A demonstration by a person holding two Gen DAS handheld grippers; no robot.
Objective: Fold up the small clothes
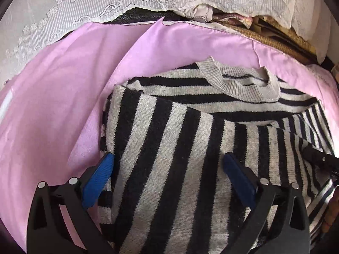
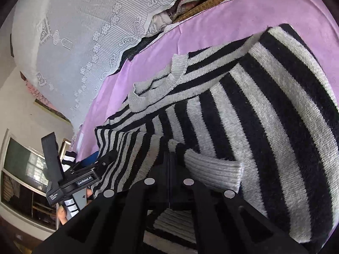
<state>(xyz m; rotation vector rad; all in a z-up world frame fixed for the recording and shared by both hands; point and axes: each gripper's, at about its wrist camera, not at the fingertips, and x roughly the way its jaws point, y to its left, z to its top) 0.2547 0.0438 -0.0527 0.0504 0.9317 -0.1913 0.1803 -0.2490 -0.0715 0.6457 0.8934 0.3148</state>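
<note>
One legible marking: "GenRobot.AI" in white on the left gripper (image 2: 84,182) body, seen from the right wrist view. Other labels on it are too small to read. Sweater (image 1: 190,127), black-and-grey striped, lies partly folded on the pink sheet (image 1: 53,105). Left gripper (image 1: 167,169) jaws stand wide apart over the sweater. Right gripper (image 2: 169,158) is clamped on the sweater's grey ribbed cuff (image 2: 214,169). White lace cloth (image 1: 63,6) hangs beyond the sheet.
</note>
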